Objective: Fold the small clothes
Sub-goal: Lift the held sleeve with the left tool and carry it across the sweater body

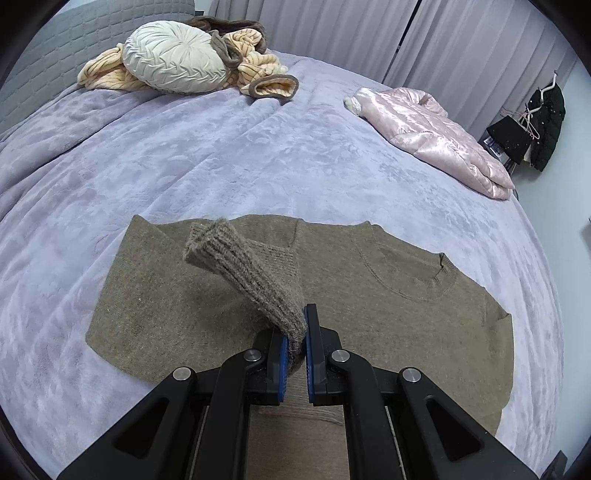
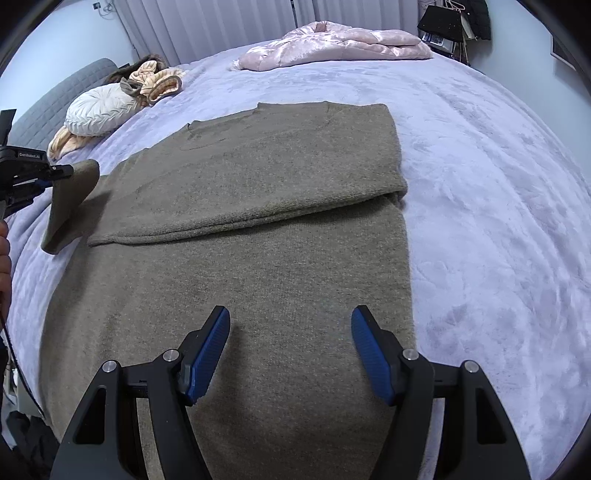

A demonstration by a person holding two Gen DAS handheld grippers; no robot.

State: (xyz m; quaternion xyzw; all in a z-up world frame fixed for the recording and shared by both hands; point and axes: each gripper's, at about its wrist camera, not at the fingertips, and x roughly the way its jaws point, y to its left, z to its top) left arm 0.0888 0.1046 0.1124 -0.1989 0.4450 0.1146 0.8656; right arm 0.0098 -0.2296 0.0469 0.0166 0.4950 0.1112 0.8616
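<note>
An olive-brown knit sweater (image 1: 388,295) lies flat on the lavender bed cover (image 1: 221,155). My left gripper (image 1: 295,332) is shut on the sweater's ribbed sleeve cuff (image 1: 236,266) and holds it lifted above the body of the sweater. In the right wrist view the sweater (image 2: 258,229) has one sleeve folded across its chest, and the left gripper (image 2: 55,173) holds the other sleeve (image 2: 70,199) up at the far left. My right gripper (image 2: 290,325) is open and empty, just above the sweater's lower part.
A pink shiny jacket (image 1: 436,136) lies at the bed's far right. A round white cushion (image 1: 173,55) and striped peach clothes (image 1: 258,70) sit by the grey headboard (image 1: 55,48). Curtains (image 1: 369,33) hang behind. Dark clothes (image 1: 546,122) hang beside the bed.
</note>
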